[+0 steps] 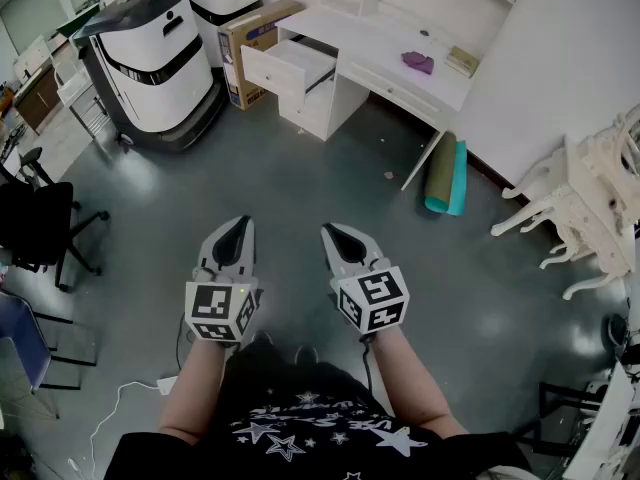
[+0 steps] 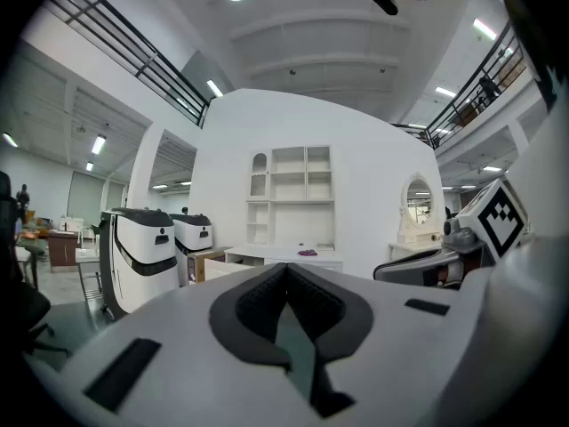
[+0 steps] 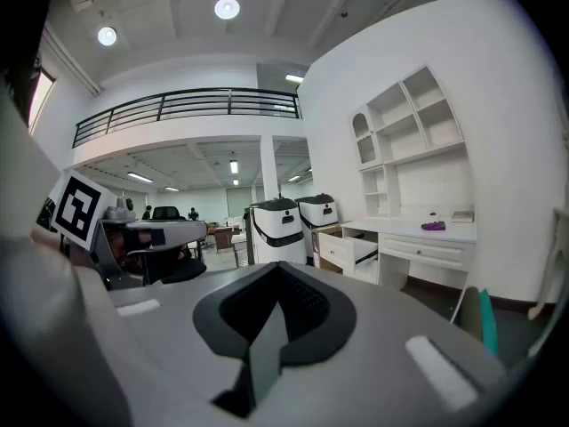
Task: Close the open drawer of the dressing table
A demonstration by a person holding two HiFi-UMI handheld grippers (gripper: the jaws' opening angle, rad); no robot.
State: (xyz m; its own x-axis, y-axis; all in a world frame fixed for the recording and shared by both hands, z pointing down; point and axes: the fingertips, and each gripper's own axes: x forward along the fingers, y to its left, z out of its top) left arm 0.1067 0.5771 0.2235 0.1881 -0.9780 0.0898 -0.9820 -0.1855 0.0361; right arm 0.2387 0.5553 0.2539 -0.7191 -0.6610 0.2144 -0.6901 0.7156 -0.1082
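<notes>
The white dressing table (image 1: 395, 63) stands far ahead against the wall, with its top left drawer (image 1: 285, 68) pulled out and open. That open drawer (image 3: 351, 250) also shows in the right gripper view, and the dressing table (image 2: 284, 258) shows small in the left gripper view. Both grippers hang side by side over the grey floor, well short of the table. My left gripper (image 1: 238, 226) is shut with nothing between its jaws. My right gripper (image 1: 335, 233) is also shut and empty. Each gripper view shows its tips meeting, left gripper (image 2: 285, 269) and right gripper (image 3: 277, 268).
Two large white and black machines (image 1: 150, 53) stand left of the table beside a cardboard box (image 1: 250, 38). A rolled green mat (image 1: 447, 176) leans by the table's right leg. White ornate furniture (image 1: 585, 203) lies at the right, a black office chair (image 1: 35, 223) at the left.
</notes>
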